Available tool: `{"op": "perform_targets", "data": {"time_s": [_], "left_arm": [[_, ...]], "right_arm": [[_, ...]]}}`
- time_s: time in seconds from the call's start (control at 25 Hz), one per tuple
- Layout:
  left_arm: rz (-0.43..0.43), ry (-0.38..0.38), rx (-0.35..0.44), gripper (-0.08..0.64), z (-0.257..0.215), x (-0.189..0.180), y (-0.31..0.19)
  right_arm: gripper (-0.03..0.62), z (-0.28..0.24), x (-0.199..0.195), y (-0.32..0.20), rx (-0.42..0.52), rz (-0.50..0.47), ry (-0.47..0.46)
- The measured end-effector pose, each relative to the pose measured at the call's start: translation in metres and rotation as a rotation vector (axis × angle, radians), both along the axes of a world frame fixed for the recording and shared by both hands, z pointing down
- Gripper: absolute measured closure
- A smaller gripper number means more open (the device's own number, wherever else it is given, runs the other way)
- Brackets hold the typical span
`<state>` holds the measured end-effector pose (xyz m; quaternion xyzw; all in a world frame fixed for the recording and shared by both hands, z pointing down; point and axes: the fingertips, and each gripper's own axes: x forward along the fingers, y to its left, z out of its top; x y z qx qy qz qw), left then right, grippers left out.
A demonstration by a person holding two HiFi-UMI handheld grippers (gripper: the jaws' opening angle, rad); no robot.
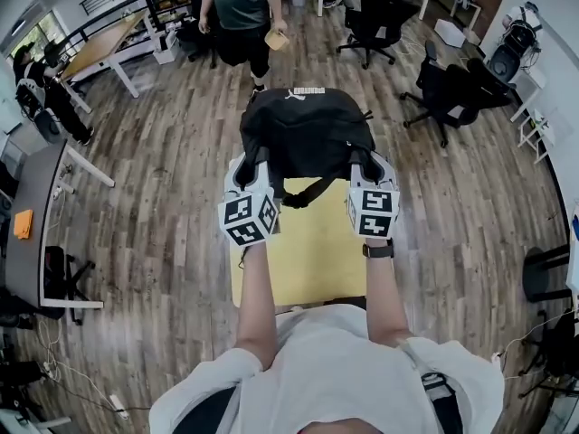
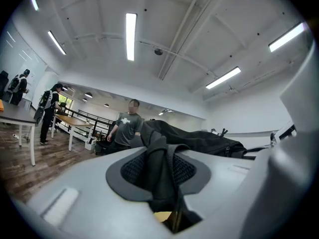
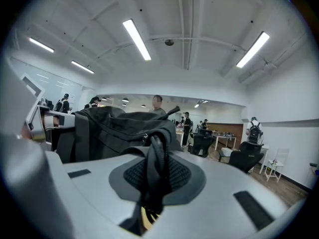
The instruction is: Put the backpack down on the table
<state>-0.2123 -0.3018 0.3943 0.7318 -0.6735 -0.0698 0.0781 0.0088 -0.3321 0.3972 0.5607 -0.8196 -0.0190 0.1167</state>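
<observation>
A black backpack hangs between my two grippers over the far edge of a small yellow table. My left gripper is shut on the backpack's left shoulder strap. A black strap is pinched in my right gripper too. The bag's body lies just beyond the left jaws, and in the right gripper view the bag's body bulks to the left. Whether the bag's bottom touches the table I cannot tell.
A person in a dark shirt stands on the wood floor just beyond the backpack. Black office chairs stand at the right, and desks at the left. Other people stand farther off in the room.
</observation>
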Motion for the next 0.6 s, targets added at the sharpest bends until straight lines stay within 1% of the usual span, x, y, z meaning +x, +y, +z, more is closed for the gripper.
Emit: {"op": "perform_targets", "data": {"time_s": [0.36, 0.6], "left_arm": [[-0.004, 0.000, -0.095, 0.463, 0.042, 0.008, -0.029], [-0.013, 0.005, -0.170, 0.464, 0.078, 0.011, -0.036]], "right_arm": [[0.558, 0.042, 0.008, -0.035, -0.087, -0.011, 0.014], [0.558, 0.079, 0.010, -0.043, -0.158, -0.018, 0.029]]}}
